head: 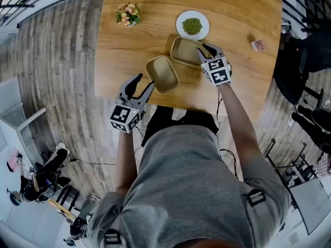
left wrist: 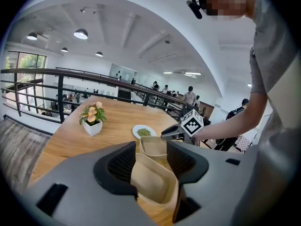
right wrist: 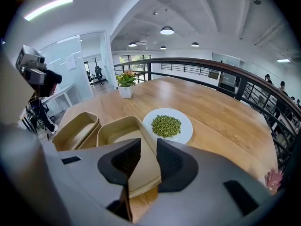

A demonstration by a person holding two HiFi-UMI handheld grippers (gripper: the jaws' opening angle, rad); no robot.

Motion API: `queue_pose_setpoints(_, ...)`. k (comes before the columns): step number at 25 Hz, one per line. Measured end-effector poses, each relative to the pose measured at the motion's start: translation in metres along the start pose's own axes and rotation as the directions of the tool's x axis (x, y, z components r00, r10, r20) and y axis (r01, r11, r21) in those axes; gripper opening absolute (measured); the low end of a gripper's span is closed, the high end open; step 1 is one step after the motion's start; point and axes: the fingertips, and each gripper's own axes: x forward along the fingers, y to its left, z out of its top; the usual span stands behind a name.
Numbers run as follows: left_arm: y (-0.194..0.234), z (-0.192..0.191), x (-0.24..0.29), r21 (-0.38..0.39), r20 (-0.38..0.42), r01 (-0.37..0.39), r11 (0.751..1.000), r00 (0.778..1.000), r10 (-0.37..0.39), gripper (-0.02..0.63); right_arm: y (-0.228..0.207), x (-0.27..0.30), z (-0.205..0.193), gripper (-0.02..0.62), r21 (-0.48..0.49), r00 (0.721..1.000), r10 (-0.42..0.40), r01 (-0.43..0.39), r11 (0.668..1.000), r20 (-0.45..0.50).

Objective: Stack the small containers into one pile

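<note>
Two tan rectangular containers sit on the wooden table (head: 232, 14). The farther one (head: 184, 51) (right wrist: 120, 132) has its right wall between the jaws of my right gripper (head: 205, 49) (right wrist: 148, 157), which is shut on that rim. The nearer container (head: 162, 74) (left wrist: 151, 180) (right wrist: 77, 131) lies by the table's front edge and shows a double rim in the right gripper view. My left gripper (head: 145, 82) (left wrist: 149, 161) hovers at its near-left corner, open, with the container lying ahead between the jaws and untouched.
A white plate of green beans (head: 192, 25) (right wrist: 167, 125) lies just behind the held container. A small flower pot (head: 128, 14) (left wrist: 92, 120) stands at the back left. A small pink object (head: 258, 45) lies near the right edge. Railings surround the table.
</note>
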Motion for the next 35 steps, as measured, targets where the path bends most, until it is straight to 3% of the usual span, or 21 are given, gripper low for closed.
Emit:
queue_pose_setpoints(10,0.004,-0.008,0.005,-0.022,-0.013,-0.026,0.999,1.0,0.026,0.221,-0.006,0.027,0.012,0.117,-0.106,0.998,0.041,-0.045,0.993,-0.041)
queue_pose_setpoints(17,0.008,-0.012,0.001,-0.039,-0.017,-0.052,0.998,0.999,0.051,0.221,0.0,0.041,0.007,0.097,-0.29,0.992,0.057,-0.087,0.953,-0.112)
queue_pose_setpoints(30,0.005,-0.013,-0.004,-0.035,0.002,-0.047,0.998,0.999,0.047,0.221,0.003,0.031,-0.007,0.035,-0.316,0.986,0.055,-0.103,0.943,-0.158)
queue_pose_setpoints(35,0.002,-0.01,-0.005,-0.03,0.013,-0.03,0.999,0.999,0.03,0.221,0.007,0.021,-0.01,0.028,-0.273,0.987,0.059,-0.099,0.957,-0.151)
